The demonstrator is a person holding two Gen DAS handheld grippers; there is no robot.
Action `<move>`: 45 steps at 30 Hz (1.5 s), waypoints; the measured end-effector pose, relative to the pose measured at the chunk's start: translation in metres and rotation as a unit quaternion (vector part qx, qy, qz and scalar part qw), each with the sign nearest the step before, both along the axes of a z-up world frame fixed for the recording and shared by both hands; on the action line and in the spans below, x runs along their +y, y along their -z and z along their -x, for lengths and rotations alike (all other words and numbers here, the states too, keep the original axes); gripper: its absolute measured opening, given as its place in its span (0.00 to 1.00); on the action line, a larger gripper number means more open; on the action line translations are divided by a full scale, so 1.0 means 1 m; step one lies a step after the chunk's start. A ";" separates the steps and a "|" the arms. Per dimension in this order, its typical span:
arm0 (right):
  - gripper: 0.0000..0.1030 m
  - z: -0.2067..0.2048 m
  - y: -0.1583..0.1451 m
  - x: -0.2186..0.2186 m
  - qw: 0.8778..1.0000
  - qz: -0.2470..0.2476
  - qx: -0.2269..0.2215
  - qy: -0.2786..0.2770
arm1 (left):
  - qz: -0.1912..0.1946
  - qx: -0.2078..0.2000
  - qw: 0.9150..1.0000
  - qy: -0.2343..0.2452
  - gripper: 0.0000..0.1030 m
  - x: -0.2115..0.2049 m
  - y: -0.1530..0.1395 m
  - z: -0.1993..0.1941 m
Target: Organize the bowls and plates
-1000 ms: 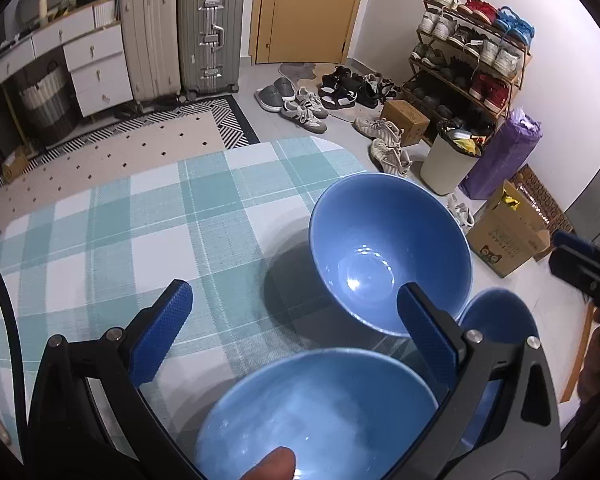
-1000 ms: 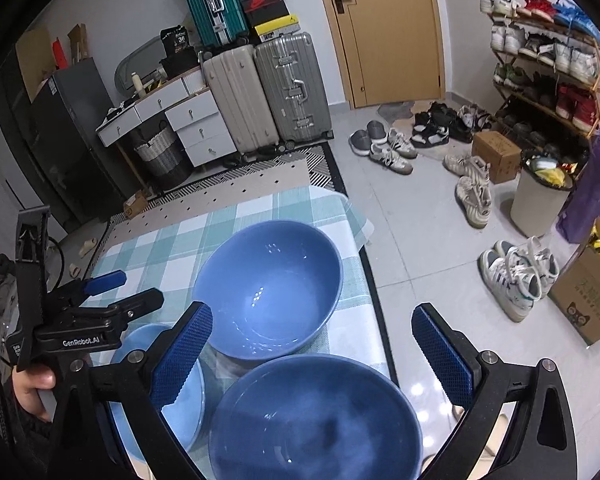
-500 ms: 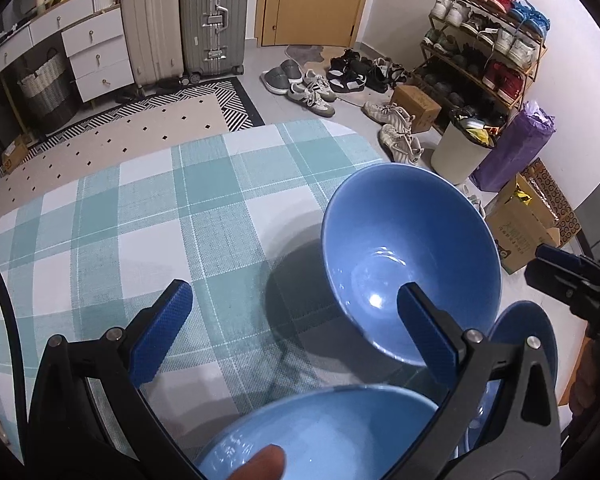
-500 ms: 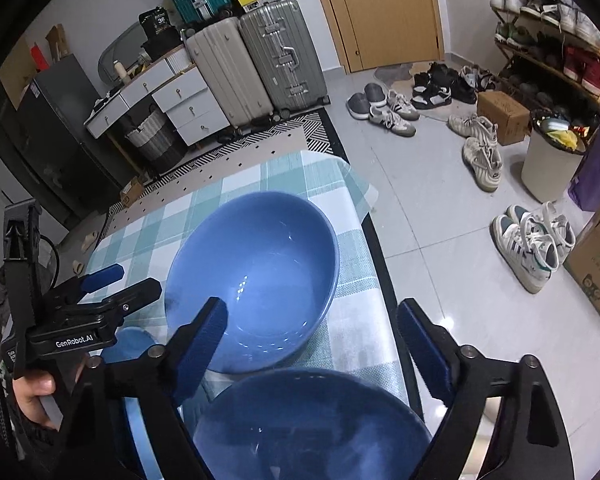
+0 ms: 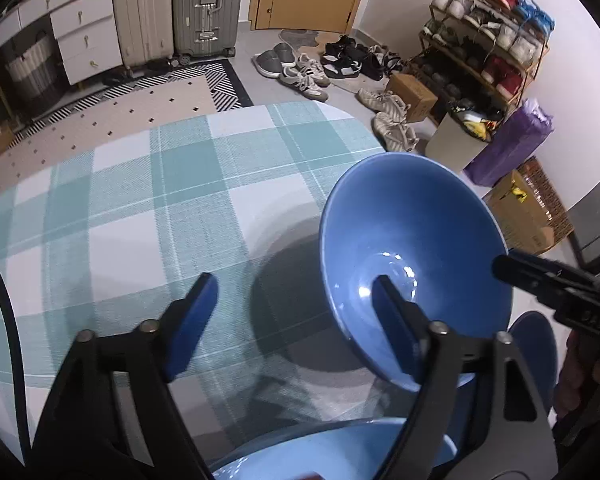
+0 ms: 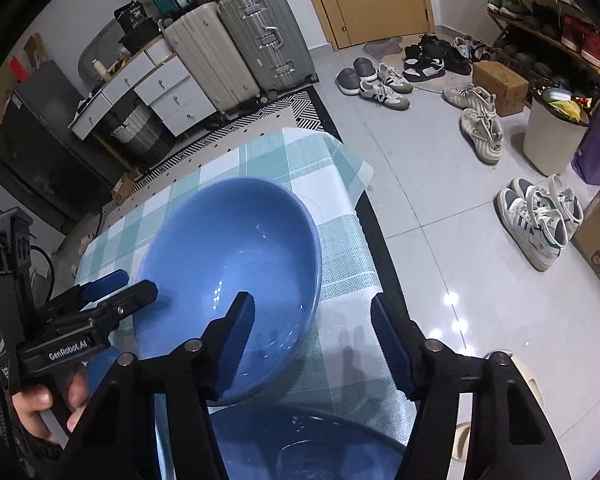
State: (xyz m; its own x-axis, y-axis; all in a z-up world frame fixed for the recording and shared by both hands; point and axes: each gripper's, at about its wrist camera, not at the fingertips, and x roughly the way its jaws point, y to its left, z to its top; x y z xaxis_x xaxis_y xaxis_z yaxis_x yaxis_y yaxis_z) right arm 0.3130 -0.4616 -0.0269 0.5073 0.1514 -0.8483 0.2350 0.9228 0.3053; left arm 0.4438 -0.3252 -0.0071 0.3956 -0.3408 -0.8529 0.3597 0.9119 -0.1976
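- Seemingly mid-approach in the left wrist view, the left gripper point(image 5: 292, 312) has its blue-padded fingers point(image 5: 194, 312) apart and clamped on nothing; the right-hand one sits in front of the large glossy blue ceramic bowl point(image 5: 412, 248), the other over bare cloth
- That bowl stands on the teal-and-white checked tabletop point(image 5: 148, 200) near its far right corner, casting a dark shadow to its left
- A second pale blue bowl point(image 5: 328, 456) lies just under the gripper at the bottom edge, and a smaller blue dish point(image 5: 534, 356) peeks out behind the big bowl, beside the black body of the right gripper point(image 5: 556, 292)
- Turning to the right wrist view, the right gripper point(image 6: 312, 332) also has its fingers point(image 6: 236, 340) spread and holding nothing; the left-hand one overlaps the big bowl's point(image 6: 236, 264) near rim, whether touching I cannot tell
- A darker blue bowl point(image 6: 300, 440) lies directly below, and the left gripper point(image 6: 100, 300) hovers at the big bowl's left edge
- Risk, as I judge it: glazed ware is slippery, so a pinch on one thin rim may let the bowl tilt or slide out
- The bowl sits close to the tabletop's edge point(image 6: 356, 216), so a nudge could push it toward the tiled floor point(image 6: 460, 200)
- Two grippers crowding one bowl could knock each other
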 end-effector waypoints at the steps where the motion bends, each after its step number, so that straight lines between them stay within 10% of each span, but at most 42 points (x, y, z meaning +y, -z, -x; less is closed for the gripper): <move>1: 0.40 -0.001 0.002 0.001 1.000 0.005 0.004 0.000 | 0.004 0.004 1.000 0.003 0.66 -0.001 0.002 -0.001; 18: 0.13 -0.003 0.004 0.006 1.000 0.026 -0.006 -0.012 | 0.014 0.008 1.000 0.024 0.10 -0.017 0.007 0.001; 45: 0.11 0.019 -0.039 0.017 0.998 0.048 -0.045 -0.013 | 0.020 -0.051 0.998 0.029 0.10 -0.012 -0.051 0.039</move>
